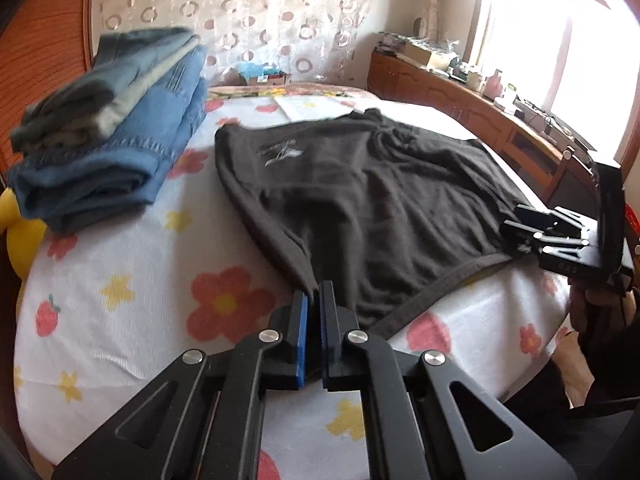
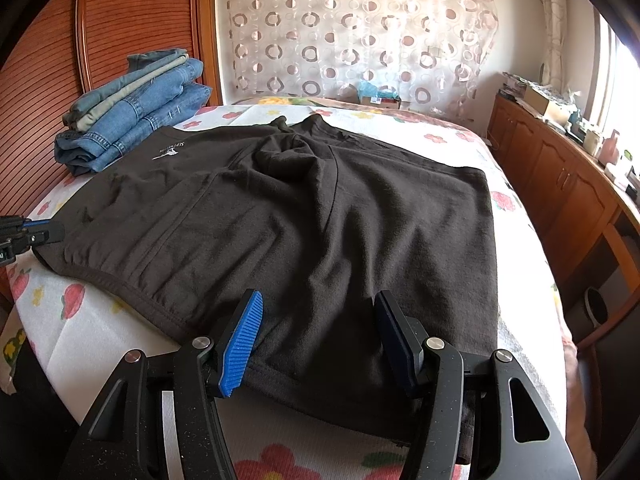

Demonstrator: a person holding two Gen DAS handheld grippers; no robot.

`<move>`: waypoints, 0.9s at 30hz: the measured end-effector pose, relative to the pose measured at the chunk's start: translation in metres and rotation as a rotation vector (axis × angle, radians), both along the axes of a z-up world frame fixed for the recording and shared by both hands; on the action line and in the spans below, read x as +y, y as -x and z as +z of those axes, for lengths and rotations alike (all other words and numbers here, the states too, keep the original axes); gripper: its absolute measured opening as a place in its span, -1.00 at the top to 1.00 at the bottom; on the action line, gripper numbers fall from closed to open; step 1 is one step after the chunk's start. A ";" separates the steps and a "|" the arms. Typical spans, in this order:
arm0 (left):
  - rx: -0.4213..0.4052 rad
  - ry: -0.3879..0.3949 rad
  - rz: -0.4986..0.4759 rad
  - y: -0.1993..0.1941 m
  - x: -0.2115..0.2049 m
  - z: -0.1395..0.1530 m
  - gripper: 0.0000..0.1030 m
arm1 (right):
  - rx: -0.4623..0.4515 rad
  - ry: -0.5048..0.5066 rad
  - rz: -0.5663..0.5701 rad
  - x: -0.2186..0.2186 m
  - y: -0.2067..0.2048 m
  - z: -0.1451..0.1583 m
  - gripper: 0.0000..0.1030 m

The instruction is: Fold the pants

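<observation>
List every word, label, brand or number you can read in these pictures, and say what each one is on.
Pants: a small white logo with a line of lettering near one corner, too small and blurred to read.
Right gripper: faint marks on its black body, possibly digits, not legible.
Boxes on the far side of the bed: a label, too small to read.
Nothing else carries text: none on the stacked jeans, the flowered sheet or the curtain.
</observation>
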State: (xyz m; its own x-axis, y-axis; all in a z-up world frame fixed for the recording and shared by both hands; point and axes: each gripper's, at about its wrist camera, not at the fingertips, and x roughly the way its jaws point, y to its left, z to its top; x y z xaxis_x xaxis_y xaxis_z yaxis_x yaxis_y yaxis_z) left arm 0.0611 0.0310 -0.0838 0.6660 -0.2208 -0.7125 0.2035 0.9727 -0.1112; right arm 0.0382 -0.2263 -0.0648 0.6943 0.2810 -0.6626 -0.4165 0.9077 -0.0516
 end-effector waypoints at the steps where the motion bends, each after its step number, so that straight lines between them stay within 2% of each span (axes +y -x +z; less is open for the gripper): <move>1: -0.010 -0.004 -0.004 0.000 -0.002 0.004 0.89 | -0.002 -0.001 -0.002 0.000 0.000 0.000 -0.17; 12: -0.071 -0.026 -0.094 -0.019 -0.036 0.039 0.92 | -0.044 -0.035 -0.031 -0.013 0.008 0.008 -0.17; 20: -0.099 -0.044 -0.220 -0.043 -0.088 0.060 0.94 | -0.079 -0.060 -0.074 -0.041 0.018 0.018 -0.17; 24: -0.114 -0.029 -0.253 -0.054 -0.112 0.070 0.94 | -0.086 -0.063 -0.092 -0.056 0.026 0.021 -0.17; 27: -0.132 -0.051 -0.278 -0.065 -0.133 0.076 0.94 | -0.084 -0.079 -0.085 -0.063 0.030 0.024 -0.17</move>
State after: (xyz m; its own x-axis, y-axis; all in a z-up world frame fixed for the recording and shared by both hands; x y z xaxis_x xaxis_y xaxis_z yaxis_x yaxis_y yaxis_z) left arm 0.1265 -0.1016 -0.0074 0.6723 -0.3736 -0.6391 0.4721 0.8813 -0.0186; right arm 0.0081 -0.2895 -0.0408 0.7696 0.2680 -0.5795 -0.3355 0.9420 -0.0099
